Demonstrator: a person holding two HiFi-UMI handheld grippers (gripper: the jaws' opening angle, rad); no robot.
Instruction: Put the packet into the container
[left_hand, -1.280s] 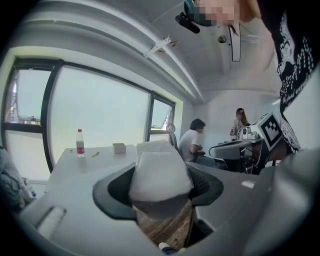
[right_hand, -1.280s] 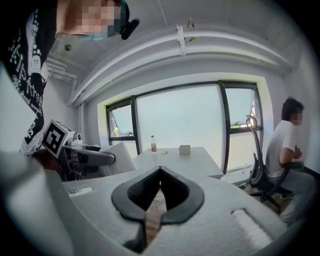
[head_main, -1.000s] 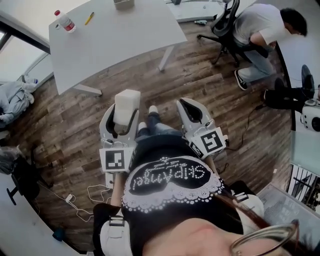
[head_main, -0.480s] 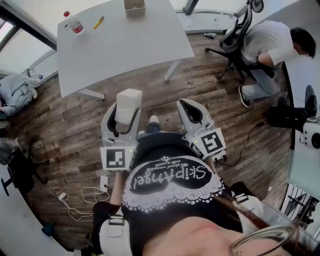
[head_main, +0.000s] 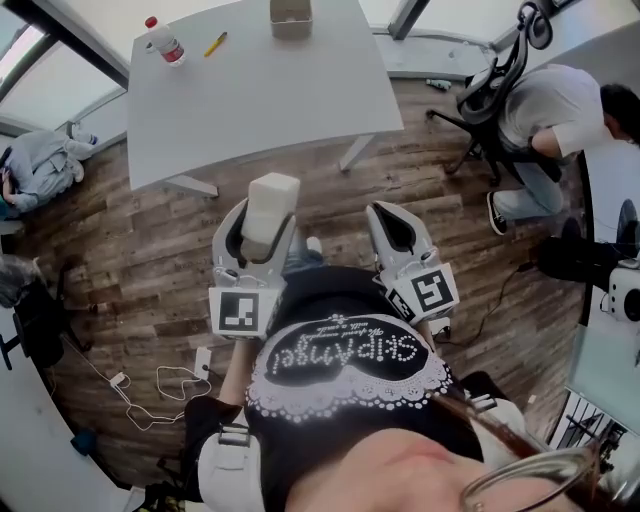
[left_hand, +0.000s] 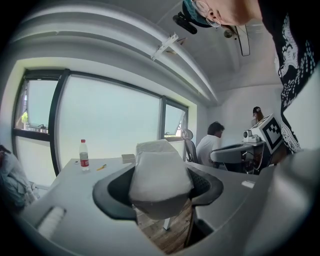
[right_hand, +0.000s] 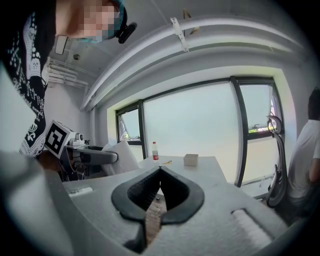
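While left gripper (head_main: 257, 228) clamps white packet (head_main: 271, 203) between jaws, hold squeeze steady, carry level to container (head_main: 290, 17) well ahead of jaws on table (head_main: 250, 95); right gripper (head_main: 393, 228) jaws closed, empty.

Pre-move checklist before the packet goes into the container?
1. Grip: left claw clamps packet, ok.
2. Spare: right claw shut, empty, ok.
3. Target: container stands on table, ok.
4. Reach: container lies far off across the floor, not ok.
5. Room inside container: cannot tell.
6. Clutter: bottle and pencil apart from container, ok.
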